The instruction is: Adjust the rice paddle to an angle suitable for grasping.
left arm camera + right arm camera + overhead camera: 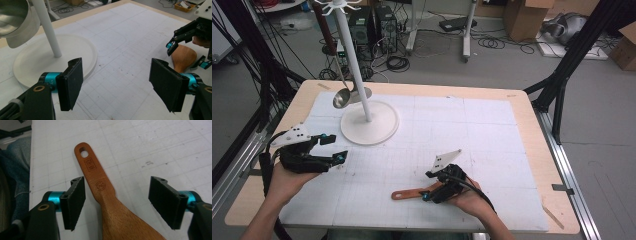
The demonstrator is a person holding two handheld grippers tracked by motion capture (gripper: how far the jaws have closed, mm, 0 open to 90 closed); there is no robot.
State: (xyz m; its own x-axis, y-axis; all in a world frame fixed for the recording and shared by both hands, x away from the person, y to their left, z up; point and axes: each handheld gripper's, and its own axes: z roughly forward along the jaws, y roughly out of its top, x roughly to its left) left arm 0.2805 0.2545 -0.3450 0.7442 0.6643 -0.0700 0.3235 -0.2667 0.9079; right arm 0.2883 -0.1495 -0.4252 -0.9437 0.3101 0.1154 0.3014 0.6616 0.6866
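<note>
A wooden spatula (409,193) lies flat on the white mat (492,130) near the front edge, its holed handle end pointing left. My right gripper (428,186) is open, one jaw on each side of it. In the right gripper view the spatula (100,185) runs up between the spread pads of the right gripper (120,202), and neither pad touches it. My left gripper (337,147) stands open and holds nothing, just in front of the white stand's round base (384,127). A steel ladle (342,98) hangs from the stand.
The stand's pole (47,27) and the ladle bowl (15,17) rise close ahead in the left gripper view, with the right gripper (185,43) and the spatula blade (183,57) farther right. The person's trouser leg (15,170) is beside the table edge.
</note>
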